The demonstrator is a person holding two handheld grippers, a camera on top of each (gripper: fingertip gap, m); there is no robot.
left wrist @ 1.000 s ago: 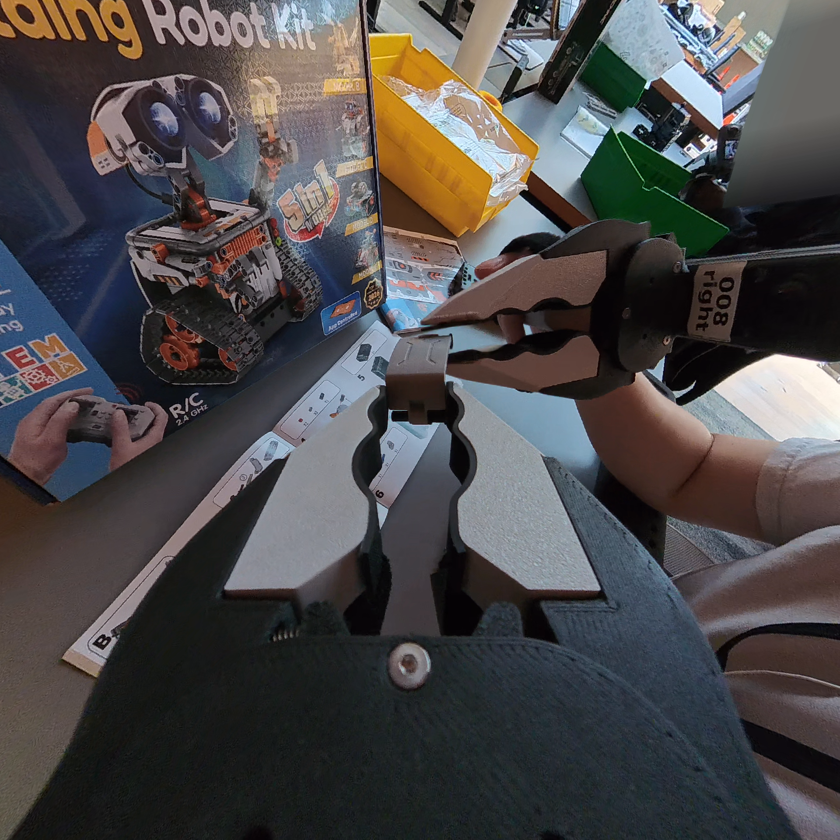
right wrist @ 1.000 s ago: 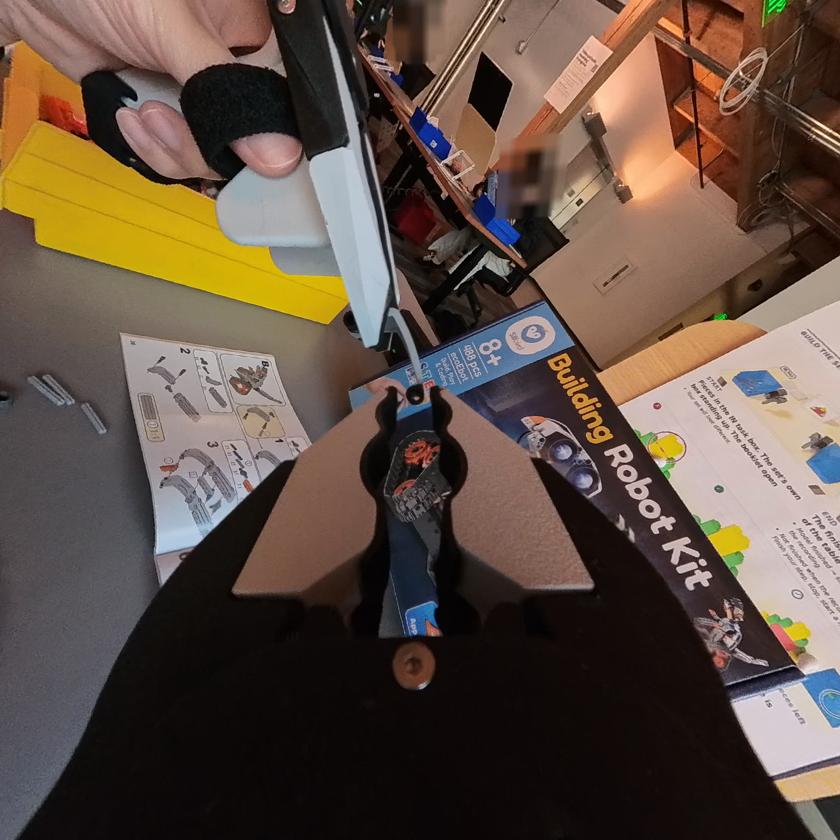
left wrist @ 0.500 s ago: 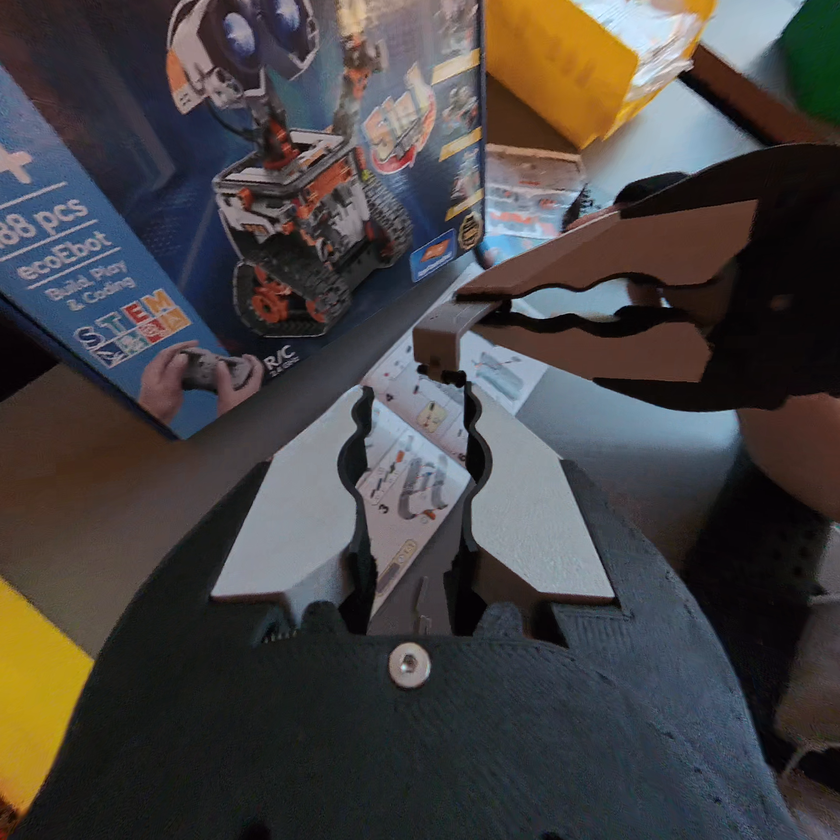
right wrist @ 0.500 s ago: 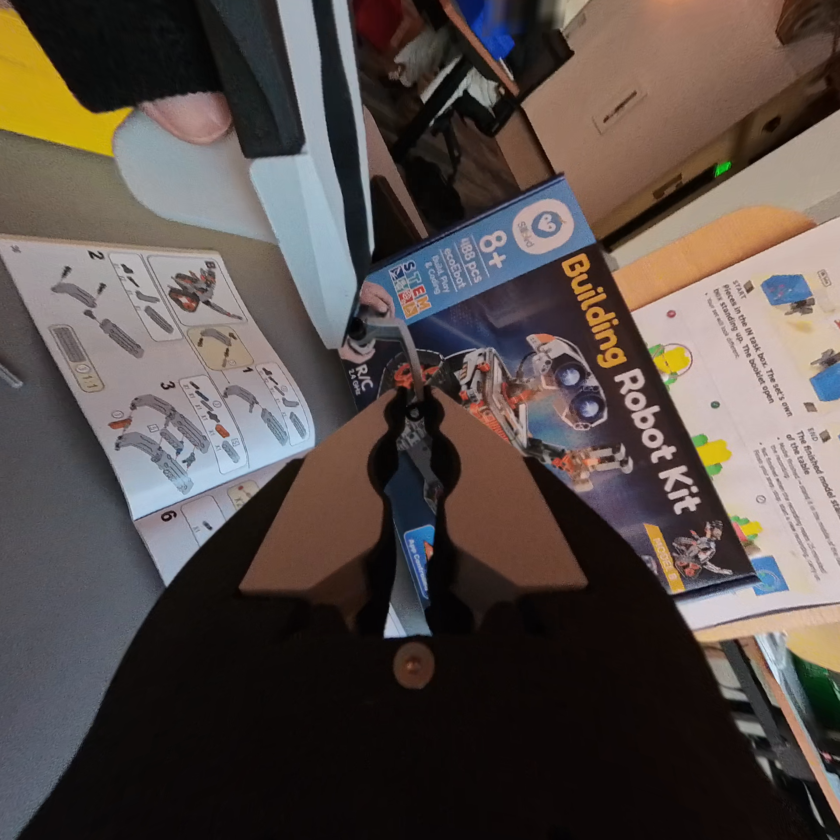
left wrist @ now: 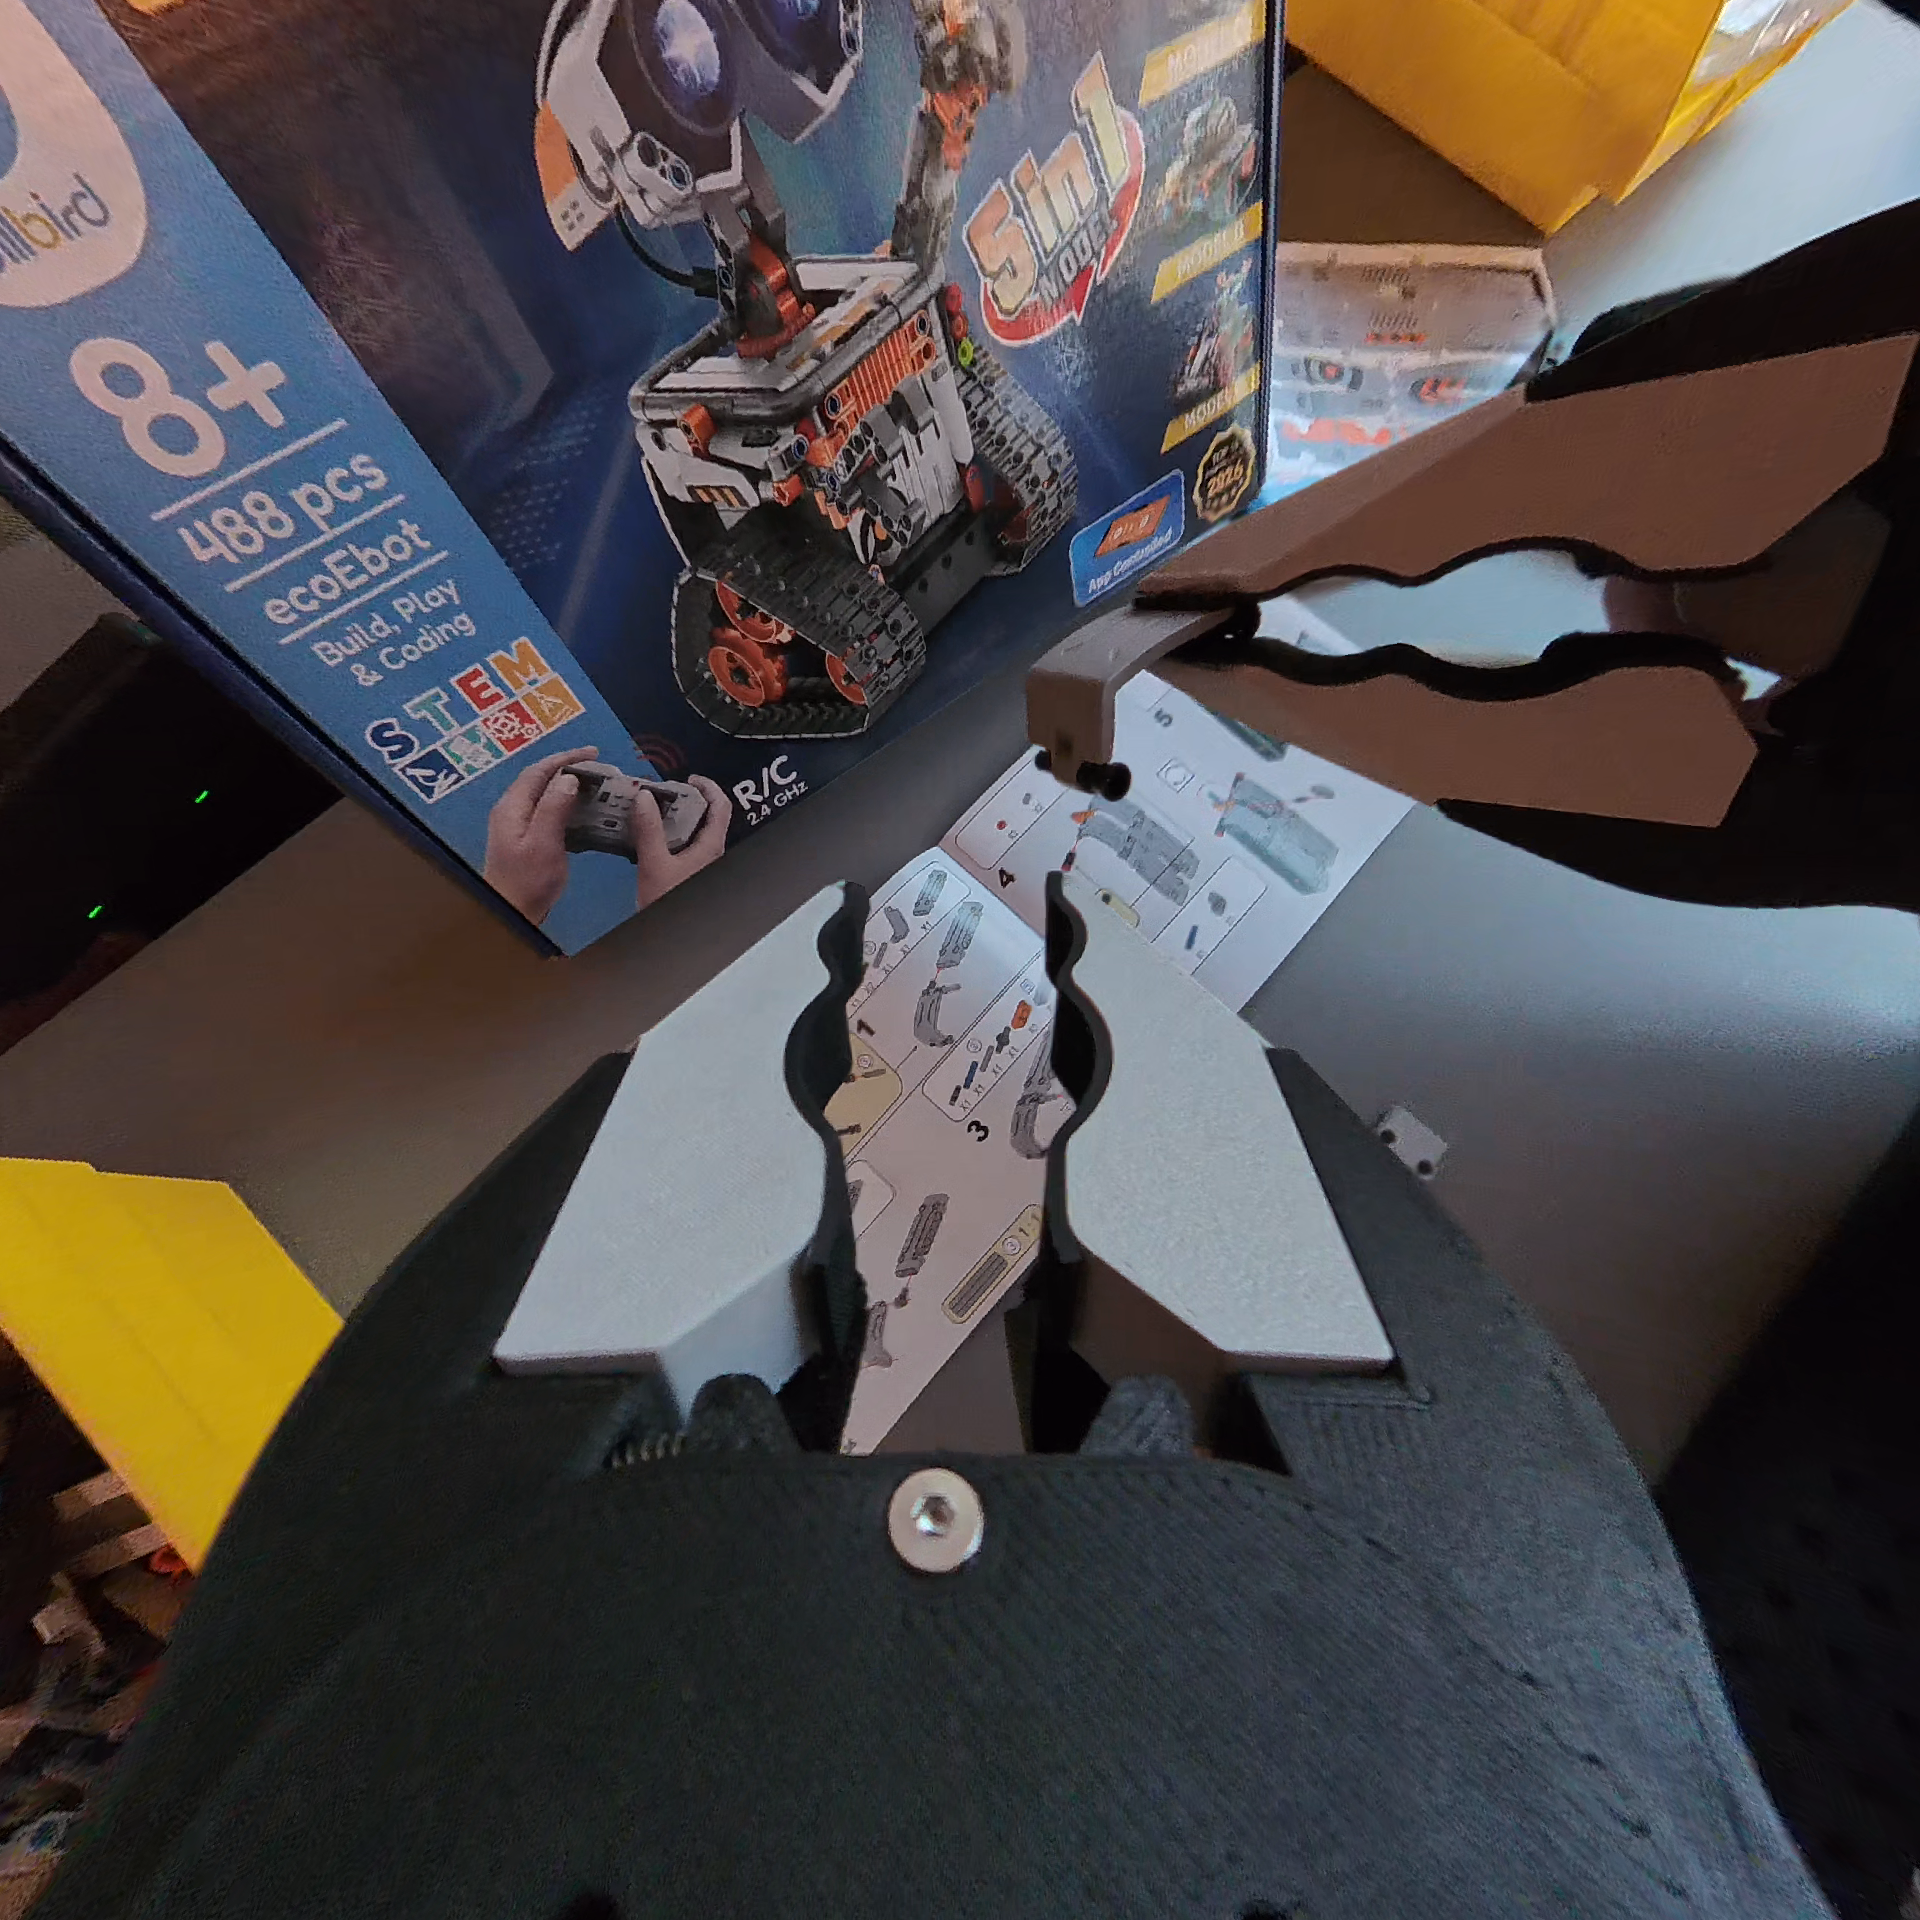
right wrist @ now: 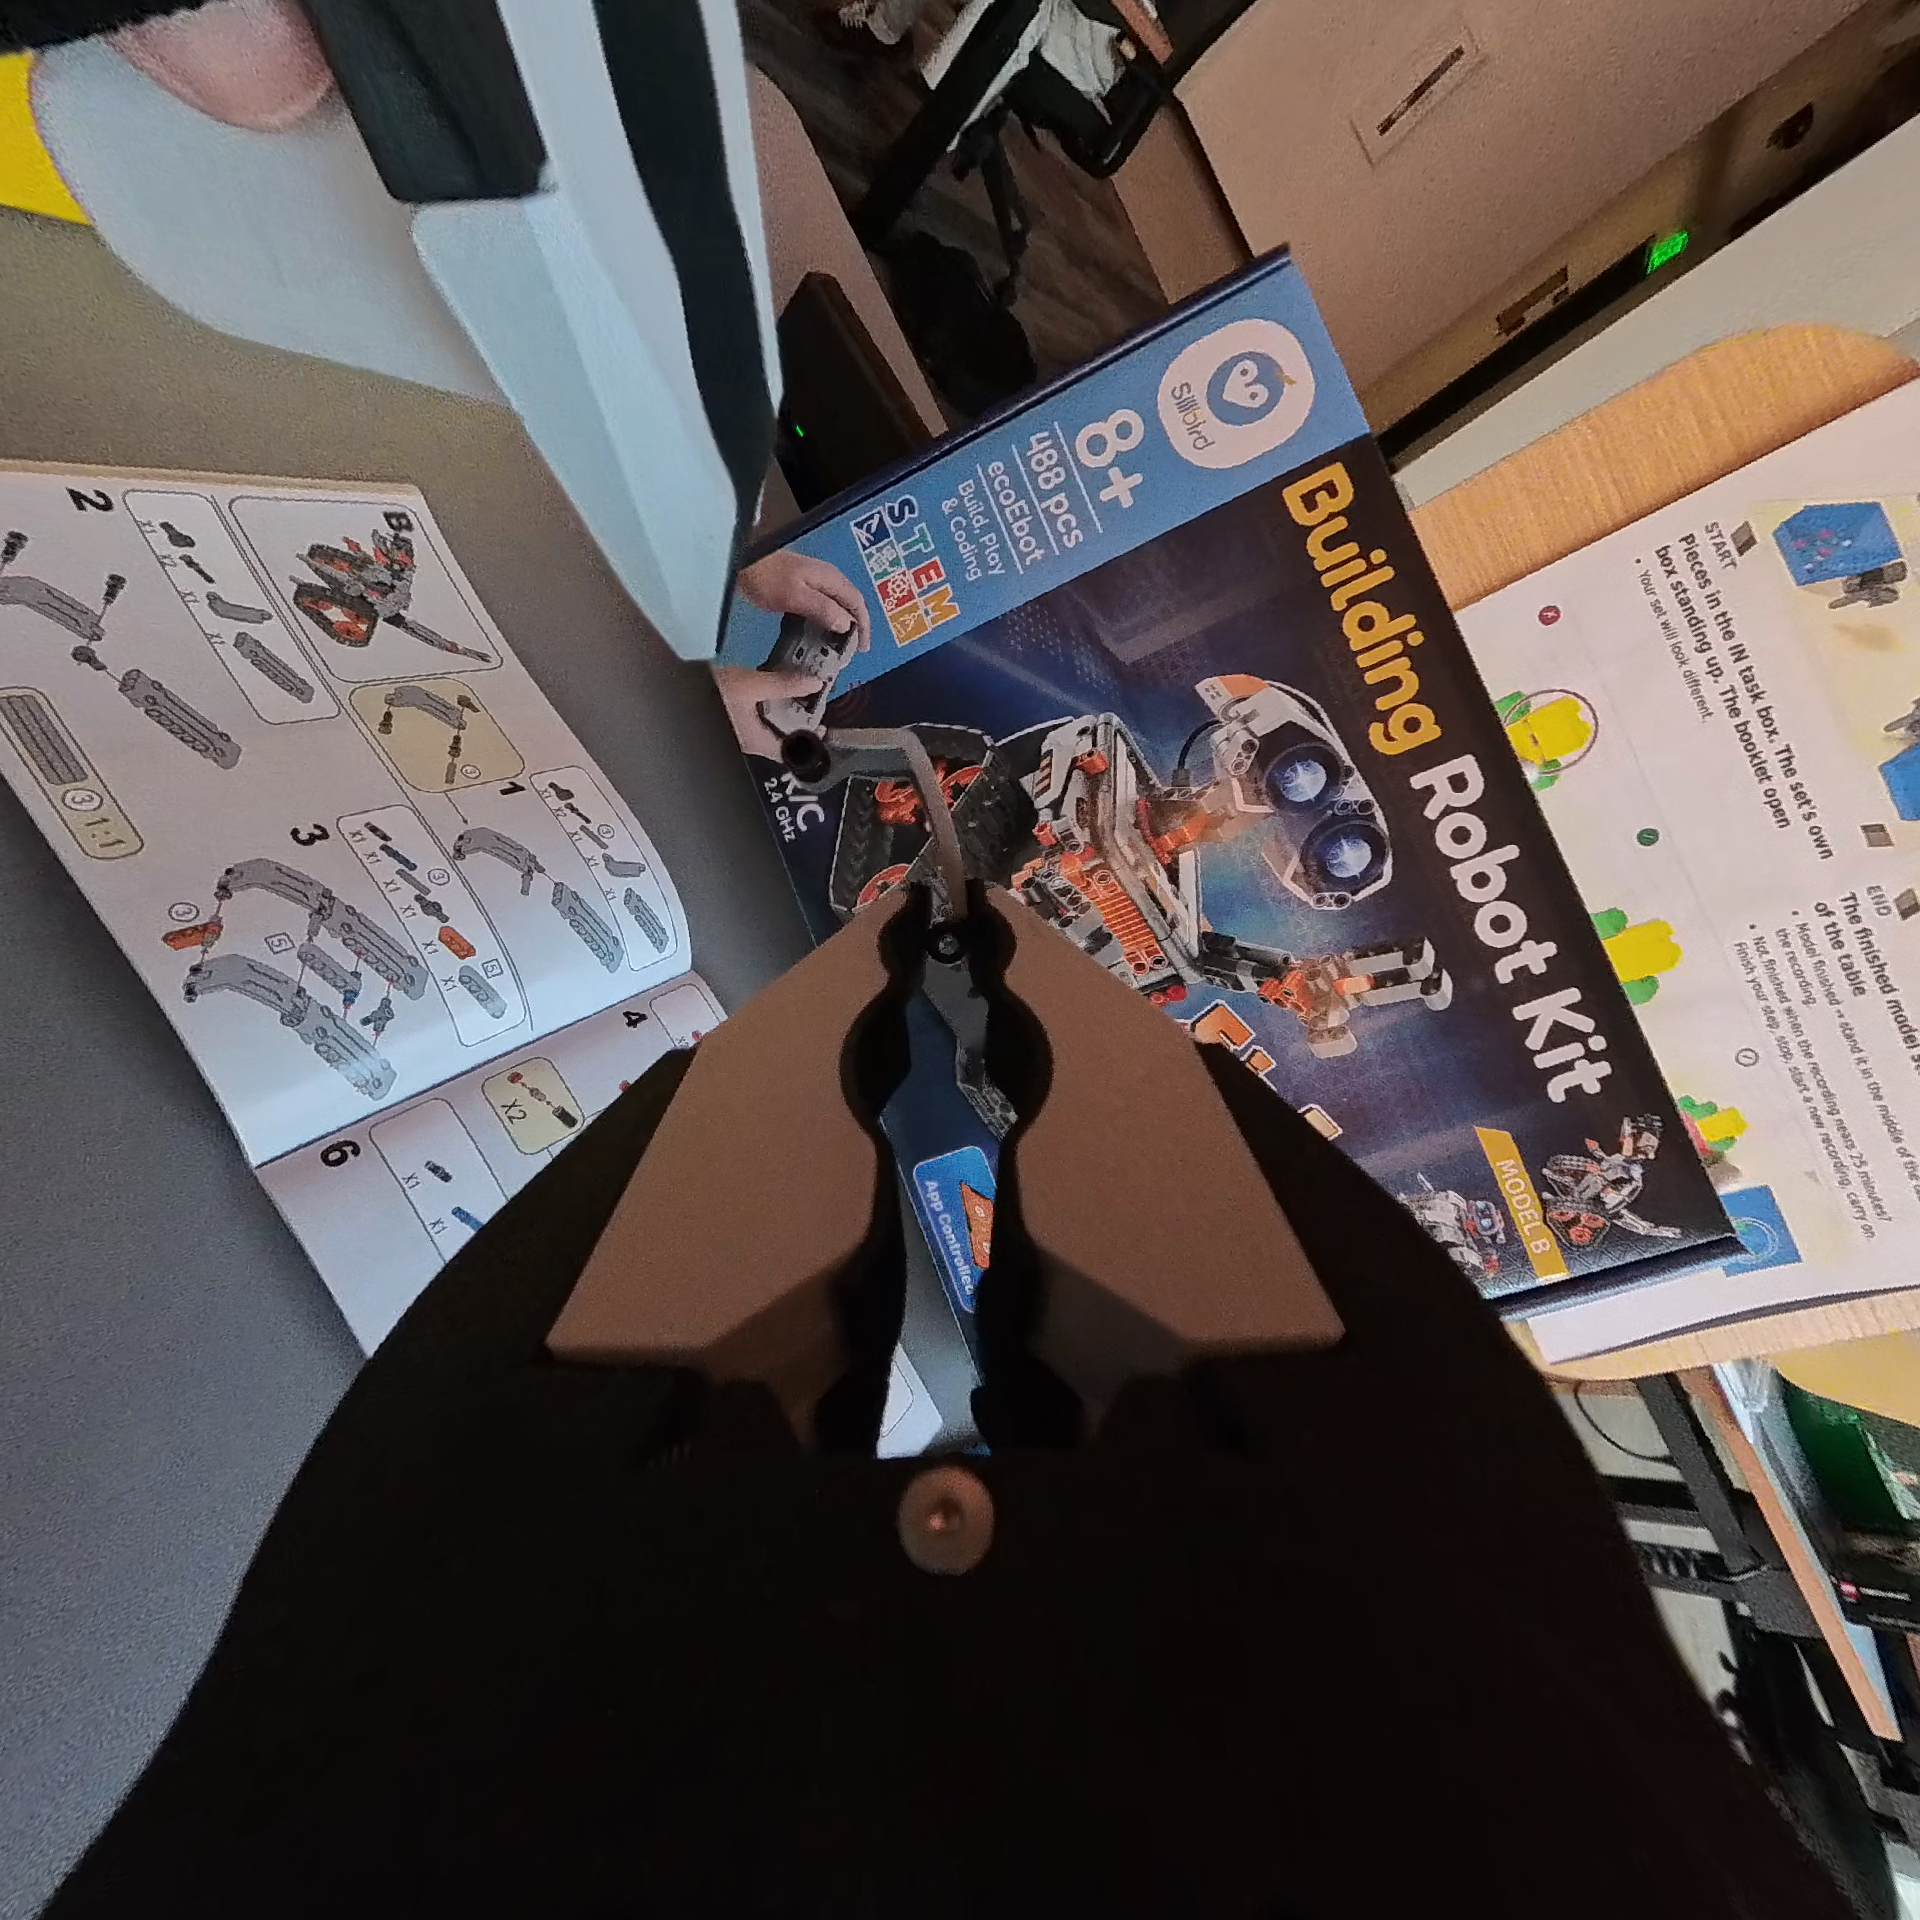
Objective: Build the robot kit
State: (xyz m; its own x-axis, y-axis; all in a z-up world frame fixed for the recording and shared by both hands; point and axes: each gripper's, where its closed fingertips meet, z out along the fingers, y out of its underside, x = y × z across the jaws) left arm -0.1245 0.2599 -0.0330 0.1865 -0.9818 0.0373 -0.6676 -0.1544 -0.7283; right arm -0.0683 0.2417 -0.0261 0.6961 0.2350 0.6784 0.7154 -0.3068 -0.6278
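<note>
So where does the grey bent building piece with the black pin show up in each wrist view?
Left wrist view: the grey bent piece sits right of centre, sticking out leftward from the shut jaws of the right gripper, black pin hanging at its lower end.
Right wrist view: it rises from that gripper's own jaws at centre, pin at its left tip.
Shared landmark: the blue robot kit box behind it.

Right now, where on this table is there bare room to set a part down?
Bare grey table lies right of the open instruction booklet, with only a small grey piece on it. Another bare strip runs between the kit box and the yellow bin. It is crowded by the box and booklet, where the right gripper holds a bent grey part.
</note>
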